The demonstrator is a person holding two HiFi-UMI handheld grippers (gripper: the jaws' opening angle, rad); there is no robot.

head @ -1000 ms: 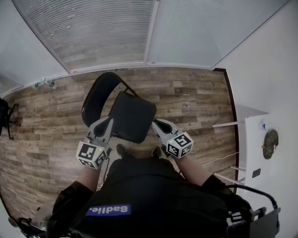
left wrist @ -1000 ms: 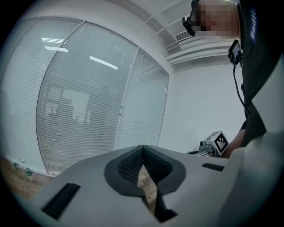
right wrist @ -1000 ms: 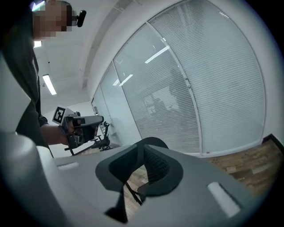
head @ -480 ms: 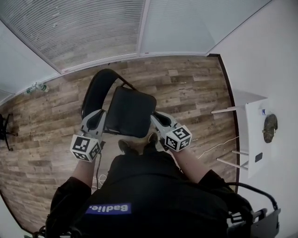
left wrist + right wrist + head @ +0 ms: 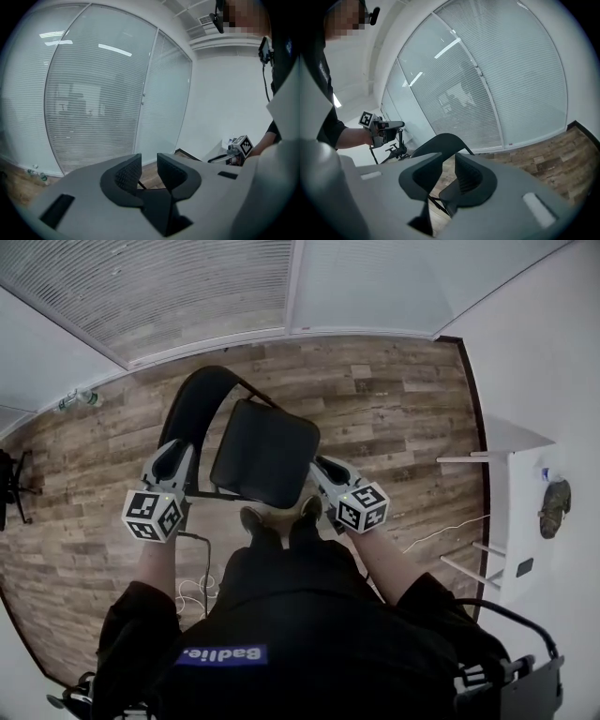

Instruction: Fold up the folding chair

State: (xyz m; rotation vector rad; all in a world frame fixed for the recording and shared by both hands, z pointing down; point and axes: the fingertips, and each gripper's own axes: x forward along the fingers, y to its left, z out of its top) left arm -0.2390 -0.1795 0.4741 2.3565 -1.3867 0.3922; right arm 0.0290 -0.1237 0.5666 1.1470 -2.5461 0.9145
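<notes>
**Head view.** The black folding chair (image 5: 251,442) stands unfolded on the wood floor (image 5: 394,418), just ahead of the person's 2 shoes (image 5: 253,519). Its seat is towards the person and its curved backrest towards the glass wall with blinds (image 5: 187,287). The left tongs (image 5: 172,452) hang off the chair's left side, near the frame. The right tongs (image 5: 319,467) sit just beside the seat's right edge, though contact cannot be judged from here. Away from the chair, a bottle (image 5: 77,400) lies by the wall on the left. A dark stand (image 5: 9,484) shows at the left edge, a thin cable (image 5: 441,531) trails across the boards, and a white table (image 5: 525,521) stands against the right wall. Nothing lies between the tongs and the chair.

**Left gripper view.** The jaws stand a narrow gap apart and are opening. Only floor and a thin dark bar show through the gap, and nothing is gripped. The other tongs' marker cube (image 5: 243,145) appears far right, which the head view confirms.

**Right gripper view.** These jaws are also slightly parted and opening. The chair's backrest (image 5: 440,140) rises beyond them, and a corner of the seat shows low in the gap, with neither pad seen pressing on it. The left tongs (image 5: 396,125) show at the left, in front of the dark stand.
</notes>
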